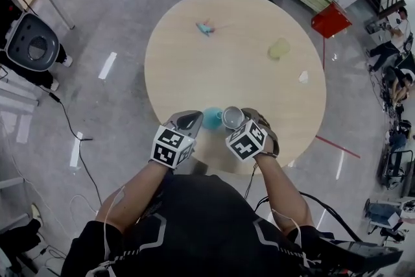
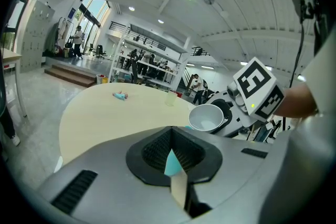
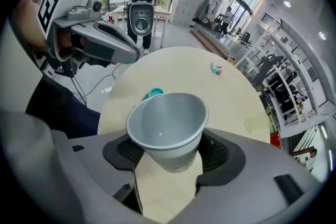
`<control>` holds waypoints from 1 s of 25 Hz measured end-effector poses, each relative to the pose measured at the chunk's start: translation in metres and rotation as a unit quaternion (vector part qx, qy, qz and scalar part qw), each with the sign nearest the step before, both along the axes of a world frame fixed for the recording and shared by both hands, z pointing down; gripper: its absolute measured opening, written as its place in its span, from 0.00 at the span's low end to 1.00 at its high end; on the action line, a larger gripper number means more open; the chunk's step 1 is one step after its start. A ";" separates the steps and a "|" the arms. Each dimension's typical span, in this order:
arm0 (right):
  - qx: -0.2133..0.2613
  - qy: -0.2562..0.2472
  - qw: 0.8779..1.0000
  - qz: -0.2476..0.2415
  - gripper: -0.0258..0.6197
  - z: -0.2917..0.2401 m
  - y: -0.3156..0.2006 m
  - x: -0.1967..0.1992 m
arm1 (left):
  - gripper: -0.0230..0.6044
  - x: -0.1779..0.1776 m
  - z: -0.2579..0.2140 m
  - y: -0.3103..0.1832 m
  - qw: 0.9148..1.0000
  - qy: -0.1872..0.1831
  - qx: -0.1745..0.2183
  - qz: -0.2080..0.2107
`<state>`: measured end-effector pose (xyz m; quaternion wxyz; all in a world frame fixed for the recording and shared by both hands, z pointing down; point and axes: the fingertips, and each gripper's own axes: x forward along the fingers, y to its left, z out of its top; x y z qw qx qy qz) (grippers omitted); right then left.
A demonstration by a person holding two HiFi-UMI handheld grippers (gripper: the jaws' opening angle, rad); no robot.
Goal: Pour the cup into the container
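Note:
A grey paper cup (image 1: 231, 117) is held above the near edge of the round table (image 1: 194, 68), with my right gripper (image 1: 237, 119) shut on its lower wall. In the right gripper view the cup (image 3: 167, 126) tips its mouth toward the camera, and its inside looks bare apart from a tiny speck. A small teal container (image 1: 211, 117) sits on the table just left of the cup, with its rim (image 3: 153, 93) peeking out behind it. My left gripper (image 1: 192, 119) hovers at the container's left, its jaws nearly together and gripping nothing. Teal shows through the slit between them.
A small teal and pink toy (image 1: 205, 27) lies at the table's far side. A pale yellow-green cup (image 1: 279, 48) stands at the far right with a white scrap (image 1: 303, 76) near it. A red box (image 1: 331, 19), chairs and shelving surround the table on the floor.

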<state>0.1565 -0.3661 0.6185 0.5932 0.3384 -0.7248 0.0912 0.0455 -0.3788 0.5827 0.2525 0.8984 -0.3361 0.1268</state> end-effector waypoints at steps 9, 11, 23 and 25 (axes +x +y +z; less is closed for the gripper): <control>-0.006 0.013 1.000 -0.011 0.52 -0.002 -0.002 -0.003 | 0.04 -0.002 0.004 -0.001 1.000 -0.001 -0.002 0.002; -0.007 0.017 1.000 -0.013 0.52 -0.003 -0.003 -0.002 | 0.04 -0.002 0.004 -0.002 1.000 0.000 -0.002 0.001; -0.009 0.034 0.999 -0.025 0.52 -0.004 -0.006 0.001 | 0.04 -0.003 0.009 0.000 1.000 -0.005 -0.009 0.003; -0.008 0.036 0.999 -0.024 0.52 -0.005 -0.007 0.001 | 0.04 -0.004 0.009 0.000 1.000 -0.006 -0.008 0.003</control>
